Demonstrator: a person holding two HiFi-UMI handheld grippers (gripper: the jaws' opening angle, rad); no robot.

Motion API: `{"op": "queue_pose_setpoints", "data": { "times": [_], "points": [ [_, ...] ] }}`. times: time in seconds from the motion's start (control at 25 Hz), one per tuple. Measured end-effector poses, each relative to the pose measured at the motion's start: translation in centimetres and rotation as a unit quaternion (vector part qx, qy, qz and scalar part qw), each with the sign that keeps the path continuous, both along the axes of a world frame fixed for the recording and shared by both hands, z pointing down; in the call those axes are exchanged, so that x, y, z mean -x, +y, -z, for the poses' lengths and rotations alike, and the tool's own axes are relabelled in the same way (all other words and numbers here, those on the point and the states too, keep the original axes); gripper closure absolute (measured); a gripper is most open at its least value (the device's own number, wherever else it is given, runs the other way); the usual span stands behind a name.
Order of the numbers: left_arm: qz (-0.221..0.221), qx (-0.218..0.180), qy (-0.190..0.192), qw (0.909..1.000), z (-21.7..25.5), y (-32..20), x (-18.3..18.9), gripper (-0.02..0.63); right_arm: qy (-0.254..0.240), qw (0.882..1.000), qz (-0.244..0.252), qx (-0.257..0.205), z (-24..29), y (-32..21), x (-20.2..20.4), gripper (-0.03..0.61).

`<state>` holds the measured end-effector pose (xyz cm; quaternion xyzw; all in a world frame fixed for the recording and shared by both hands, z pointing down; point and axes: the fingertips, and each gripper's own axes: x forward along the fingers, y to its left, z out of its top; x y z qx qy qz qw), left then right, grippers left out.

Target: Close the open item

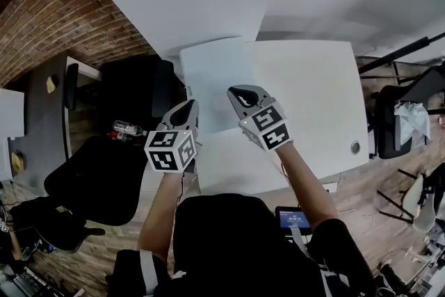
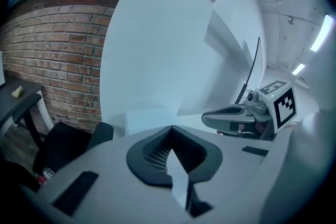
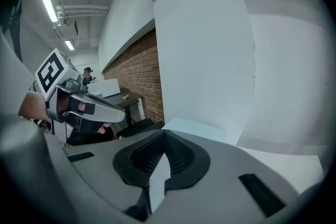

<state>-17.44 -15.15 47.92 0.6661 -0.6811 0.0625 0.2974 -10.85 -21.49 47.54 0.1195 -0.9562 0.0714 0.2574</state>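
We see a white case (image 1: pixel 233 167) lying open on the white table (image 1: pixel 313 94), with its lid (image 1: pixel 215 80) raised; we cannot tell what is inside. Our left gripper (image 1: pixel 186 111) hangs at the lid's left edge and our right gripper (image 1: pixel 240 95) is over the lid's face. Both pairs of jaws are closed together and hold nothing. We cannot tell whether either touches the case.
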Motion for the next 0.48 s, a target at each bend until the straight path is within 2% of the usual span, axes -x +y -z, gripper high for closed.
{"op": "queue_pose_setpoints", "data": {
  "times": [0.24, 0.48],
  "points": [
    [0.013, -0.032, -0.03, 0.999, 3.0, 1.1, -1.3, 0.601, -0.038, 0.999, -0.004, -0.019, 2.8, 0.7, -1.0, 0.541],
    [0.026, -0.063, -0.042, 0.9968, 5.8, 2.4, -2.0, 0.601, -0.075, 0.997, -0.005, -0.032, 6.0, 2.0, -1.5, 0.541]
  ]
}}
